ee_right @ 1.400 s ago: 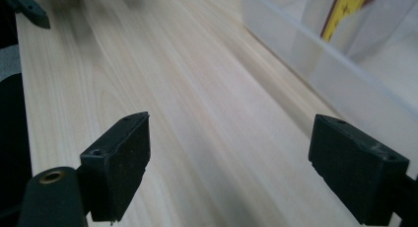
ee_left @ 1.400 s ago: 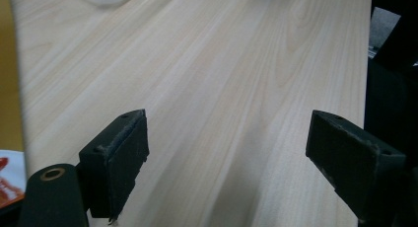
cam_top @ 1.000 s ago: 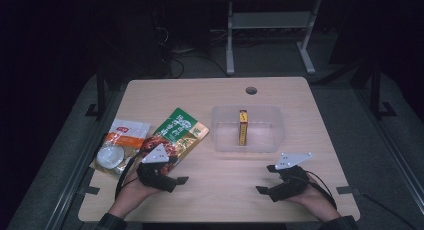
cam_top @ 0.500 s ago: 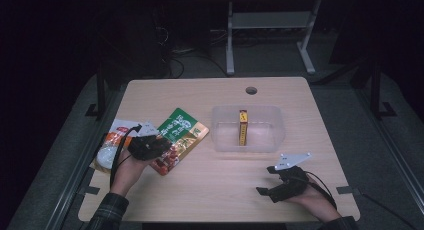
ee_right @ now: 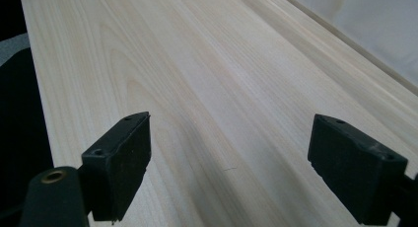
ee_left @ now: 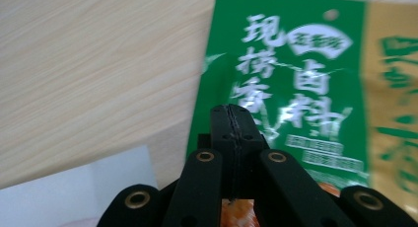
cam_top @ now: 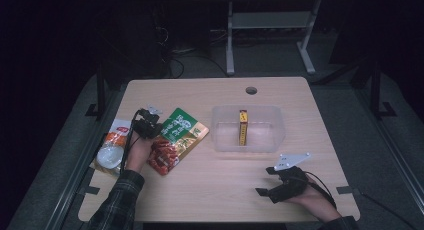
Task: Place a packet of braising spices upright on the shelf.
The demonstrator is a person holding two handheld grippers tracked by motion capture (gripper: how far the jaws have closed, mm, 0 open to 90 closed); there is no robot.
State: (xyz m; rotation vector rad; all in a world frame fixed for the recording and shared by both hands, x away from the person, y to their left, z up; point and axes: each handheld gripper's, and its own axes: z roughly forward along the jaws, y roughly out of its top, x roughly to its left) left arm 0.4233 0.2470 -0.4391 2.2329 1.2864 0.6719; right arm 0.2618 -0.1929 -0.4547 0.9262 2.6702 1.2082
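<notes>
A dim room surrounds the pale tabletop [cam_top: 215, 190]. The left tool [cam_top: 150, 124] has moved up over the green pouch [cam_top: 181, 131] and its jaws have just been closing, now pinching the pouch's edge; lifting looks next. The right tool [cam_top: 270, 182] rests spread, empty.

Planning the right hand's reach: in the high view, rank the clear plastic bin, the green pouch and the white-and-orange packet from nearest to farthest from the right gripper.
From the right gripper:
1. Clear plastic bin, just beyond it.
2. Green pouch, left of centre.
3. White-and-orange packet, at the table's left edge.

green packet [ee_left: 296, 89] print blurred — right edge cropped
</notes>
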